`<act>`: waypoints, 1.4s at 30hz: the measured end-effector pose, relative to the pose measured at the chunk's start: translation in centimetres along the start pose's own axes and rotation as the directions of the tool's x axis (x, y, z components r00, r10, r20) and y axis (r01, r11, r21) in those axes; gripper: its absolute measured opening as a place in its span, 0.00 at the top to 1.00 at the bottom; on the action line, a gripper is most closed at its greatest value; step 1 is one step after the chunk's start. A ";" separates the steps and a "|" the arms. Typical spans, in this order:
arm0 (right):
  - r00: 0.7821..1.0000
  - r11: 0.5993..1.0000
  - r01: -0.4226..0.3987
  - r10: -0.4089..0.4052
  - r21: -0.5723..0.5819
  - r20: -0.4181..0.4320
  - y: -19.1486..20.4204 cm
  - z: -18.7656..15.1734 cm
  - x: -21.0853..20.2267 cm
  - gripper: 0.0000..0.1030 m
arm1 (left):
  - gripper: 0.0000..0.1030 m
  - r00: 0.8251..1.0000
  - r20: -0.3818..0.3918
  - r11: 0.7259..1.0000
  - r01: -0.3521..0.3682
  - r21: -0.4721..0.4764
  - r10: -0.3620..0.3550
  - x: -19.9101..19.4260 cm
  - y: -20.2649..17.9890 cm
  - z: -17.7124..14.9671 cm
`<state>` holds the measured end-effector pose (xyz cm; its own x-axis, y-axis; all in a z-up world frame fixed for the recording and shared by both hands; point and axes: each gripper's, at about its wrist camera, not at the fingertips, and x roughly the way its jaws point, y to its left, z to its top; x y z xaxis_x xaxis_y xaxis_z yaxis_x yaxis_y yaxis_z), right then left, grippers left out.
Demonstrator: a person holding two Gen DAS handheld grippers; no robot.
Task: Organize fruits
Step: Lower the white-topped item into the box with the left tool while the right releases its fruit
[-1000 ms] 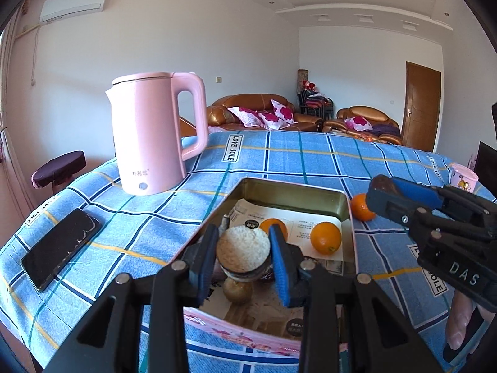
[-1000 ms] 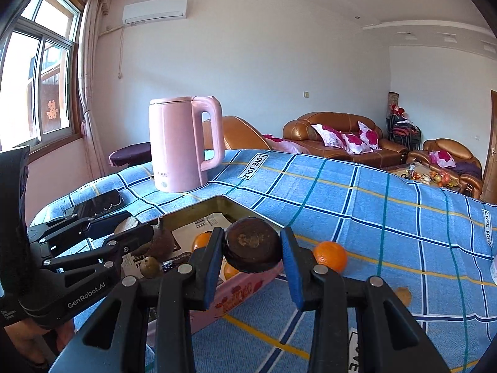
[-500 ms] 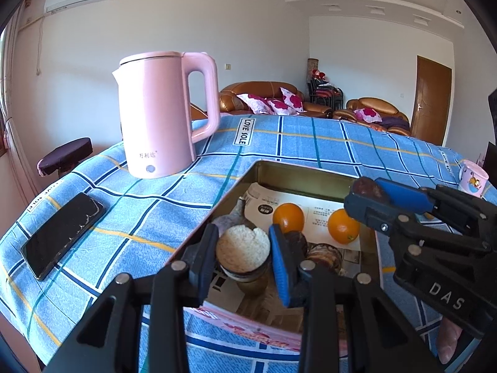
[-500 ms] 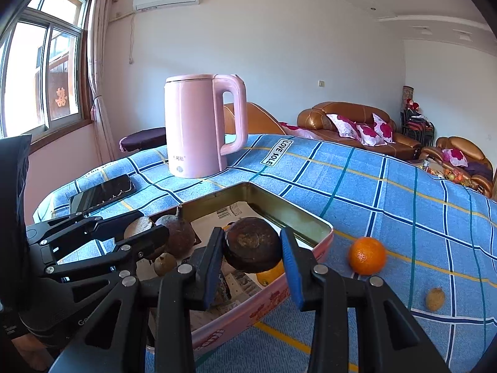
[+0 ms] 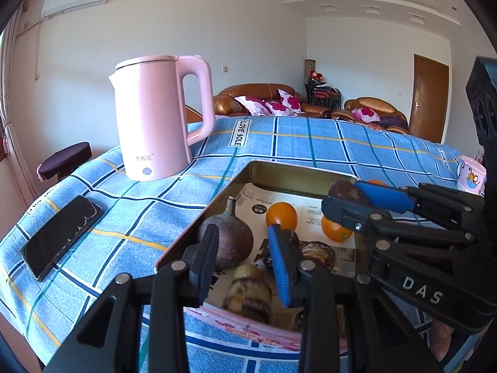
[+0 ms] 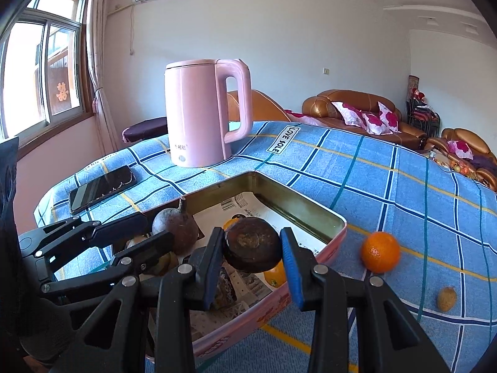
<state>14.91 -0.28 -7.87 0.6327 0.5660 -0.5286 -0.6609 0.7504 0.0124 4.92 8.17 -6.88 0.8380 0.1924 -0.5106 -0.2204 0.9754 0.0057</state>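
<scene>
A metal tin (image 5: 279, 172) (image 6: 310, 209) lined with newspaper holds two oranges (image 5: 281, 214), a dark round fruit with a stem (image 5: 228, 239) (image 6: 175, 230) and several brown fruits. My left gripper (image 5: 242, 264) is open and empty over the tin's near end, above a brown striped fruit (image 5: 248, 292). My right gripper (image 6: 253, 259) is shut on a dark brown round fruit (image 6: 253, 248) and holds it over the tin; it also shows in the left wrist view (image 5: 343, 191). An orange (image 6: 379, 255) and a small brown fruit (image 6: 446, 298) lie on the cloth right of the tin.
A pink kettle (image 5: 158, 115) (image 6: 205, 112) stands behind the tin to the left. A black phone (image 5: 60, 236) (image 6: 102, 186) lies near the table's left edge. A small printed cup (image 5: 470, 175) sits at the far right. A blue checked cloth (image 6: 388, 186) covers the table.
My left gripper has opened and let go of the pale-topped fruit, which now lies in the tin. My right gripper has carried its dark fruit left, over the tin.
</scene>
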 end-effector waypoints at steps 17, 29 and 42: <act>1.000 1.000 0.022 -0.022 0.003 -0.017 0.0 0.0 0.2 0.60 | 0.57 1.000 0.004 1.000 -0.008 -0.016 0.008 0.1 0.4 -0.1; 0.999 0.998 0.043 -0.043 0.055 -0.001 -0.9 -0.1 -0.3 0.57 | 0.35 0.999 0.021 0.999 -0.024 -0.033 0.025 -0.3 0.8 0.0; 0.997 0.993 0.070 -0.072 0.093 0.021 -2.0 -0.5 -1.5 0.47 | 0.11 0.998 0.042 0.999 -0.047 -0.028 0.048 -0.7 0.7 0.1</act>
<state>15.09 -2.75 -7.50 0.6873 0.5173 -0.5100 -0.5744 0.8168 0.0544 4.21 8.73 -6.43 0.8466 0.2432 -0.4735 -0.2733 0.9619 0.0054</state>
